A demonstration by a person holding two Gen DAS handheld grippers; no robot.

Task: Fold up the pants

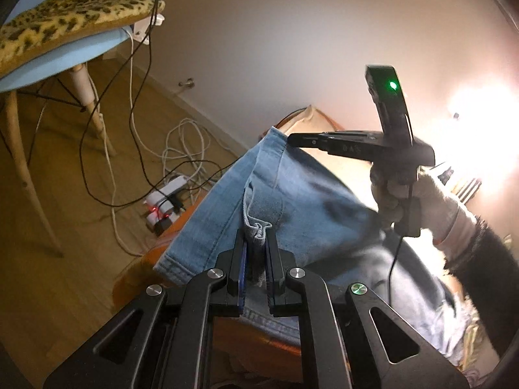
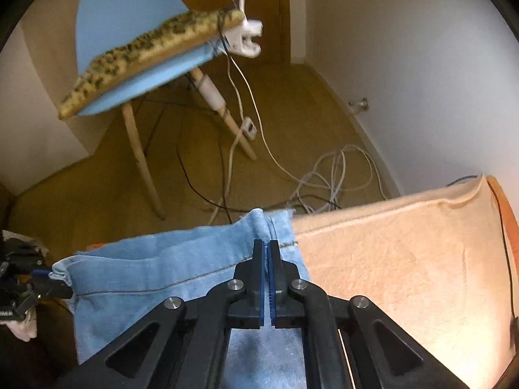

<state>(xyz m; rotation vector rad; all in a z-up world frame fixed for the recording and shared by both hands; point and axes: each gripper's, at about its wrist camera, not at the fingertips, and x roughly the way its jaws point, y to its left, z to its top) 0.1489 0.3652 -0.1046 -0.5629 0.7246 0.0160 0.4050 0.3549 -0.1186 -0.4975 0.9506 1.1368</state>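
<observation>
Light blue denim pants (image 1: 292, 194) lie across a cream towel (image 2: 405, 259) on an orange-edged surface. My left gripper (image 1: 257, 238) is shut on a bunched fold of the denim near the hem. In the right wrist view it shows at the far left (image 2: 60, 283), pinching a corner of the pants (image 2: 155, 259). My right gripper (image 2: 266, 248) is shut on the pants' far edge, beside the seam, where the denim meets the towel. In the left wrist view the right gripper (image 1: 293, 139) bites the far corner of the pants, held by a gloved hand (image 1: 399, 201).
A blue chair (image 2: 129, 9) with a leopard-print cushion (image 2: 152, 52) stands on the wooden floor beyond the surface. White and black cables (image 2: 334, 175) and a power strip (image 1: 165, 206) lie tangled by the wall. A bright lamp (image 1: 480, 129) glares at right.
</observation>
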